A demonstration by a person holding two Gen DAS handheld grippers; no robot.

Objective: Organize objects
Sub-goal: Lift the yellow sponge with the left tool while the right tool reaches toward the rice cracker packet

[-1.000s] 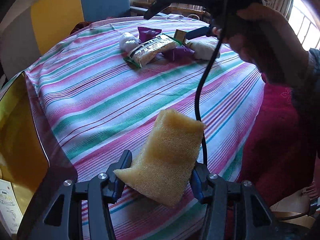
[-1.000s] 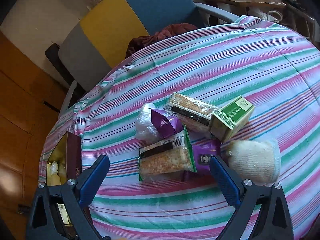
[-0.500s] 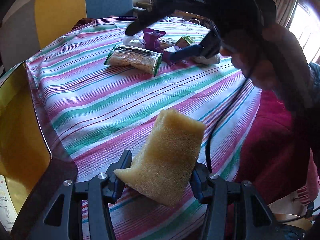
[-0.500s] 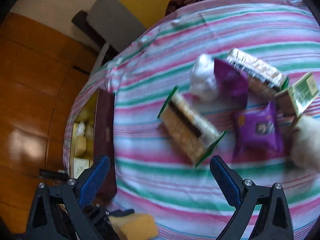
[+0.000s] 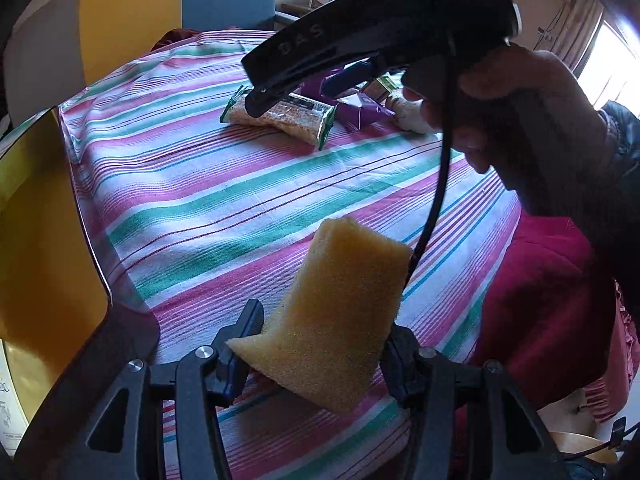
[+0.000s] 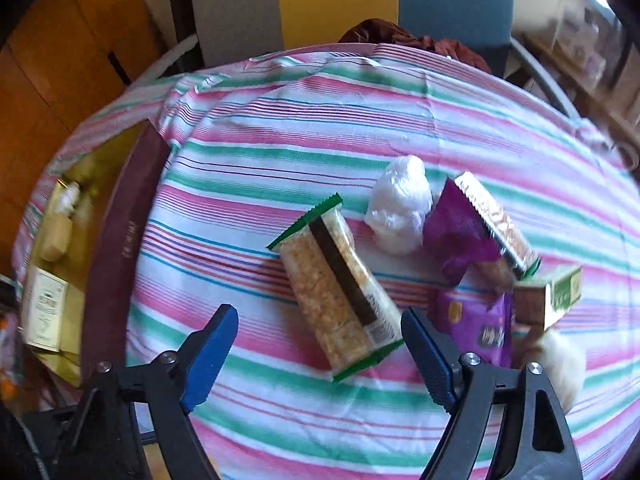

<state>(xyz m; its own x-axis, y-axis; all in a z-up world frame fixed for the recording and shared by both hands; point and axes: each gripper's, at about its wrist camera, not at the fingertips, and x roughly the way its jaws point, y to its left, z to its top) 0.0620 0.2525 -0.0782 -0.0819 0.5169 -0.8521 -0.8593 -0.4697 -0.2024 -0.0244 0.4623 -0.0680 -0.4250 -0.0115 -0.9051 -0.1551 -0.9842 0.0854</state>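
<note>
My left gripper point(image 5: 320, 344) is shut on a yellow sponge point(image 5: 340, 304) and holds it above the striped tablecloth point(image 5: 224, 200) near its front edge. My right gripper point(image 6: 320, 356) is open and empty, hovering just above a green-edged cracker pack point(image 6: 340, 284). That pack also shows in the left wrist view point(image 5: 280, 114) under the right gripper's black body point(image 5: 380, 28). Beside the pack lie a white plastic bundle point(image 6: 400, 208), purple snack bags point(image 6: 464, 236), a second cracker pack point(image 6: 496, 220), a green box point(image 6: 552, 296) and a white cloth roll point(image 6: 564, 364).
An open box with a gold interior and dark red wall point(image 6: 120, 248) stands at the table's left edge, holding small items and a leaflet point(image 6: 44, 308). It also shows in the left wrist view point(image 5: 36, 240). A chair with grey, yellow and blue panels point(image 6: 340, 4) stands behind the table.
My right gripper has swung down over the green-edged cracker pack, which now lies between its open fingers' line. The left gripper with the sponge has hardly moved.
</note>
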